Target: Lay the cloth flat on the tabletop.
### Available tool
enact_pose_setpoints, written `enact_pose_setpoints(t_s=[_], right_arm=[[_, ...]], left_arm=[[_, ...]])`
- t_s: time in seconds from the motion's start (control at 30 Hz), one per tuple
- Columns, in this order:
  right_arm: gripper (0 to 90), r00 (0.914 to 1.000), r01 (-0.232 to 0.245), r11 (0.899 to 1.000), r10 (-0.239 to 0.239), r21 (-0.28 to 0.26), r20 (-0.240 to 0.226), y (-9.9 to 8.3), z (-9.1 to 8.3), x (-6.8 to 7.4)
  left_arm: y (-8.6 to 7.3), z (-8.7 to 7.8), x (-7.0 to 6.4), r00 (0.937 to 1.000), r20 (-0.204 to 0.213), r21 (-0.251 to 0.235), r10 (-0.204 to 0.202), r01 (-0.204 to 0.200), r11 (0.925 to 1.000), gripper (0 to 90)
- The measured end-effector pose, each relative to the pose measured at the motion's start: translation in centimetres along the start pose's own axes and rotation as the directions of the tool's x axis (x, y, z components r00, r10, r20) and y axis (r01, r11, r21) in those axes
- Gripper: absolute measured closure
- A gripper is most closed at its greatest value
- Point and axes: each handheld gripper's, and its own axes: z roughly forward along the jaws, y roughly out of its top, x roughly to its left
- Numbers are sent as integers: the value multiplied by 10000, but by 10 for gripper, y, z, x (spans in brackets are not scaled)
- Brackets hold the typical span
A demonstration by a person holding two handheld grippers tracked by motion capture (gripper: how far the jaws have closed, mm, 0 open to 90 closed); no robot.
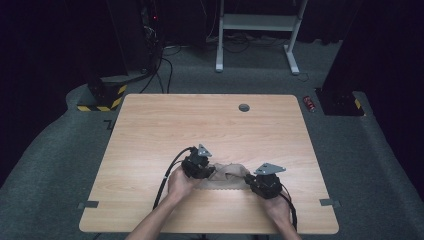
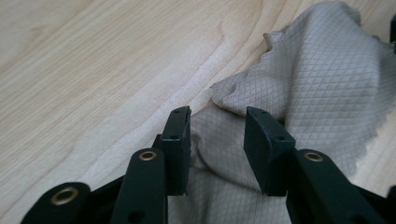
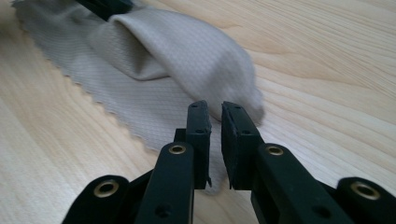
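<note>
Beige cloth lies rumpled on wooden tabletop, near front edge — between both tools. Left hand-held gripper: jaws apart, straddling a raised fold. Right hand-held gripper: jaws nearly together, pinching the cloth's corner.

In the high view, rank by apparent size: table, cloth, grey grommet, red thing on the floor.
1. table
2. cloth, partly hidden by the grippers
3. and 4. grommet and red thing: both tiny, too close to rank.
</note>
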Motion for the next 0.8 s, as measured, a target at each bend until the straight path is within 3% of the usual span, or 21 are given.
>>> enact_pose_setpoints(t_s=[0.1,0.23,0.27,0.43,0.6,0.7,0.8], right_arm=[[776,9999,58,9999,-57,96,-114,1,5,4],[764,9998,175,9995,-172,248,-136,0,9,6],[762,9997,213,9993,-209,308,-139,0,10,7],[767,9989,470,9975,-469,526,-29,-2,13,10],[849,9981,601,9963,-609,608,111,-3,12,10],[880,9977,660,9960,-669,605,124,-3,12,10],[881,9976,660,9960,-670,607,149,-3,12,10]], left_arm=[[3,8,-4,9997,-62,289,220,-218,9993,695],[4,9,-6,9988,-86,475,486,-481,9977,897],[4,9,-7,9978,-181,495,635,-625,9968,897],[5,4,-5,9986,22,286,536,-537,9981,900],[11,-10,2,9996,-123,-417,269,-274,9988,900],[16,-15,12,9994,-321,-610,-99,79,9981,900],[17,-19,17,9993,-76,-855,-370,362,9957,900]])
